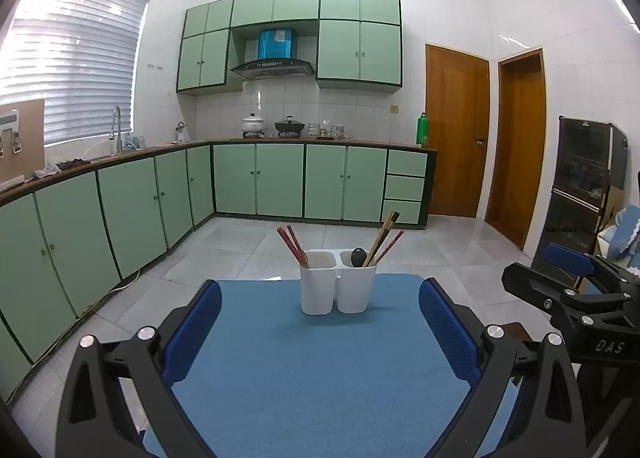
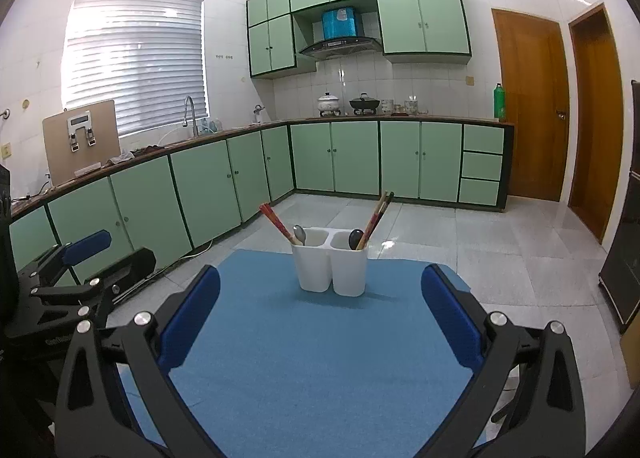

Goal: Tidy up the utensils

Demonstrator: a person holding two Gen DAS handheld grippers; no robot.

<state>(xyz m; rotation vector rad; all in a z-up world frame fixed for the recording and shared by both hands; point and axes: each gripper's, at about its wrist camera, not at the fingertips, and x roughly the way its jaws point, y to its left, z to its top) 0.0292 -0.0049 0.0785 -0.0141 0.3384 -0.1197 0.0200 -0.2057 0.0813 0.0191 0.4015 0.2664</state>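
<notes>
- the left tongs (image 1: 320,322) hang wide apart and empty over the near part of the blue table (image 1: 304,386); the right tongs (image 2: 320,318) likewise, nothing between them.
- ahead, mid-table, stands a white two-cup holder (image 2: 330,268), well apart from both.
- red chopsticks (image 2: 276,223) and a silver spoon (image 2: 299,234) sit in its left cup, a dark spoon (image 2: 355,239) and mixed chopsticks (image 2: 376,220) in the right.
- nothing lies loose on the table, so the sorting looks either finished or unstarted; kinds remain mixed between cups.
</notes>
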